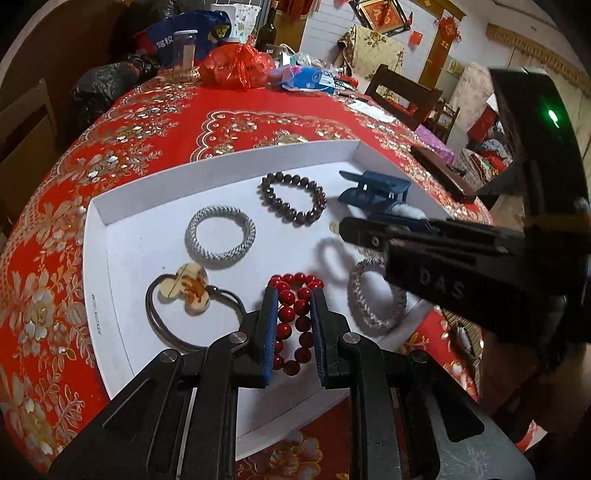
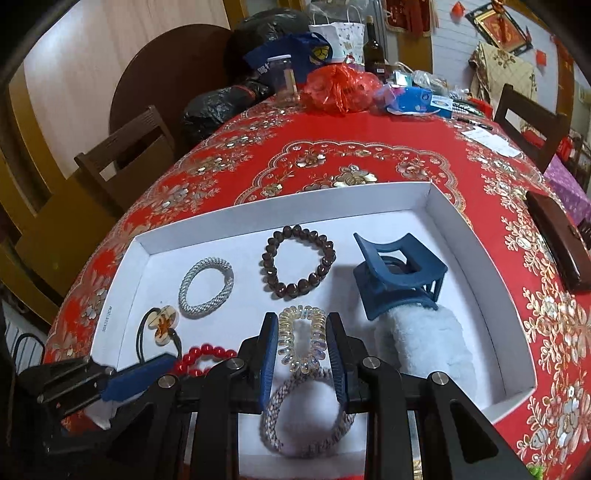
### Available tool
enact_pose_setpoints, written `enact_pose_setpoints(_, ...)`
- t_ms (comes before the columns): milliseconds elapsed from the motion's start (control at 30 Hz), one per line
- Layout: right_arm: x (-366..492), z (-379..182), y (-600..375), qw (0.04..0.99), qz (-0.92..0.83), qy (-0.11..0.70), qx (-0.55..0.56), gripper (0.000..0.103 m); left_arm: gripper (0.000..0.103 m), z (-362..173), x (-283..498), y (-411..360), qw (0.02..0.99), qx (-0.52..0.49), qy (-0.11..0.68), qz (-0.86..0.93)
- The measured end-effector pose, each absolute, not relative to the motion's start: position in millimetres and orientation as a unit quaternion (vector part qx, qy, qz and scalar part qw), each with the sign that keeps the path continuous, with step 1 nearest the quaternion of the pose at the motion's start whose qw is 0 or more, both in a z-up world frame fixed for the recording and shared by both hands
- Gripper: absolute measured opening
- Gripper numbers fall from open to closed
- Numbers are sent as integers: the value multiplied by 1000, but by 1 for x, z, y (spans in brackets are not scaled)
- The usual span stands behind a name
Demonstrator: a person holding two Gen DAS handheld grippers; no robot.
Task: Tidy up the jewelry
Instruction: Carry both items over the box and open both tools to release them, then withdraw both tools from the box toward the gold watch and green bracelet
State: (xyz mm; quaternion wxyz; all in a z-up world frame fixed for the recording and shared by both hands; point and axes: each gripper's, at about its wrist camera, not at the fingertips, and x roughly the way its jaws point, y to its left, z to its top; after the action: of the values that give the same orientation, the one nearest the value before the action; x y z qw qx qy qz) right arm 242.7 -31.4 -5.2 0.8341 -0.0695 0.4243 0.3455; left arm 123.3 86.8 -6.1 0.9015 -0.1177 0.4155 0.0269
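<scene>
a shallow tray (image 2: 436, 199) is sitting on the table (image 2: 369, 129), holding everything. along its far side a woven ring (image 2: 206, 288) is lying left, a beaded bracelet (image 2: 297, 263) in the middle, a claw clip (image 2: 397, 275) right, its near end touching a fuzzy band (image 2: 424, 343). nearer, a flower hair tie (image 2: 162, 325) is lying far left, then a round-bead bracelet (image 1: 295, 321), a coil tie (image 2: 303, 339) and a braided ring (image 2: 306, 417).

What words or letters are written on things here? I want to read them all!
"D A S": raised letters on the black right gripper.
White characters on the blue bag: too blurred.
Small print along the white tray's edge: too small.
Wine bottle label and red wall hanging: unreadable.
</scene>
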Motion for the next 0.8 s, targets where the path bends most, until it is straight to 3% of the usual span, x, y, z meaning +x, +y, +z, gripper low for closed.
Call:
enact_pose_setpoints(133, 242, -1, -26, 839, 351, 411, -66, 31, 19, -5, 120, 84, 904, -102, 413, 30)
enact_pose_setpoints(300, 237, 4, -23, 840, 359, 401, -67, 35, 40, 1, 112, 86, 910, -106, 399, 39)
enact_pose_setpoints(800, 233, 10, -22, 852, 354, 380, -74, 45, 41, 5, 103, 97, 908, -129, 395, 49)
